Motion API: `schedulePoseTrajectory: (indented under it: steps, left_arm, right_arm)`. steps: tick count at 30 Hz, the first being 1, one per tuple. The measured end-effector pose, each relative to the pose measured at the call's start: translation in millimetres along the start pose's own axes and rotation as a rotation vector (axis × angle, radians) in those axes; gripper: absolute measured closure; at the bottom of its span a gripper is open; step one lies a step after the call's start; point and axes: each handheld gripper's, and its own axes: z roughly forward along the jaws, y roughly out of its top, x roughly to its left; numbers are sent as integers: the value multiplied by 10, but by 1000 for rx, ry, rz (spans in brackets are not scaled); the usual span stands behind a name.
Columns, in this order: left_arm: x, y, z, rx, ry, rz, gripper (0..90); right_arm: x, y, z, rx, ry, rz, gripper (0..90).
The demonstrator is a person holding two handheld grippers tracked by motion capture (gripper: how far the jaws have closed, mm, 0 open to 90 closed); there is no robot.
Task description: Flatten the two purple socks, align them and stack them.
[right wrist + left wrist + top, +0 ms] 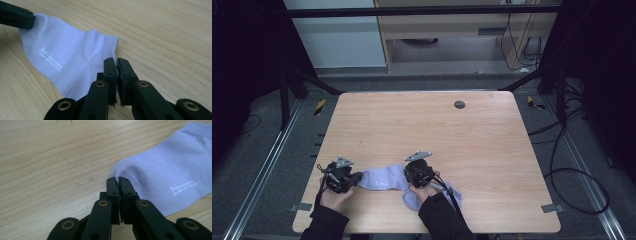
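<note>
Closest to me, near the tabletop's (422,120) front edge and left of its middle, my two hands hold a gripper each, with a pale lilac sock (382,179) stretched flat between them. My left gripper (117,180) has its black jaws pressed together on the sock's rounded end, pinching the fabric, and my right gripper (116,60) is likewise clamped on the sock's opposite edge. A second sock (412,199) of the same colour lies partly under my right hand, nearer the front edge, and small white lettering (183,187) shows on the stretched one.
</note>
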Motion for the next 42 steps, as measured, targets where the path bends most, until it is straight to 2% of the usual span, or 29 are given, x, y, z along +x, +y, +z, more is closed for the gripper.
schedulePoseTrajectory:
  steps: [4,9,13,14,16,20,21,22,23,24,27,28,29,30,31,33,42]
  left_arm:
    - [-25,30,-67,-28,-11,1,868]
    - [-118,120,-213,-68,-39,-6,869]
    - [-168,161,-266,-75,-51,1,869]
    - [-187,176,-284,-76,-56,2,869]
    - [-224,199,-304,-77,-67,5,869]
    - [-312,240,-326,-76,-95,10,869]
    - [-374,262,-336,-78,-105,20,869]
    - [-374,262,-336,-78,-105,20,869]
    - [-442,282,-345,-80,-115,36,869]
    - [-442,282,-345,-80,-115,36,869]
    - [-595,314,-347,-82,-131,66,869]
    - [-595,314,-347,-82,-131,66,869]
    - [-677,330,-344,-77,-143,84,869]
    - [-677,330,-344,-77,-143,84,869]
    - [-760,340,-345,-75,-154,101,869]
    - [-836,344,-341,-73,-164,116,869]
    - [-1056,344,-271,-43,-196,162,869]
  right_arm:
    - [-9,51,-91,-20,9,2,865]
    - [-40,117,-298,-43,19,-2,866]
    - [-64,139,-404,-48,21,-12,866]
    - [-88,145,-484,-51,21,-16,866]
    - [-98,146,-509,-54,20,-19,866]
    - [-175,125,-696,-62,20,-24,866]
    - [-194,116,-734,-62,20,-23,866]
    - [-194,116,-734,-62,20,-23,866]
    - [-235,90,-810,-59,17,-25,865]
    - [-235,90,-810,-59,17,-25,865]
    - [-319,16,-964,-59,9,-16,865]
    - [-339,-6,-1000,-61,7,-14,865]
    - [-357,-31,-1035,-60,4,-13,865]
    - [-372,-54,-1068,-58,0,-11,865]
    - [-392,-78,-1099,-56,-3,-11,865]
    - [-433,-126,-1157,-51,-6,-5,865]
    - [-601,-319,-1316,-35,-19,18,865]
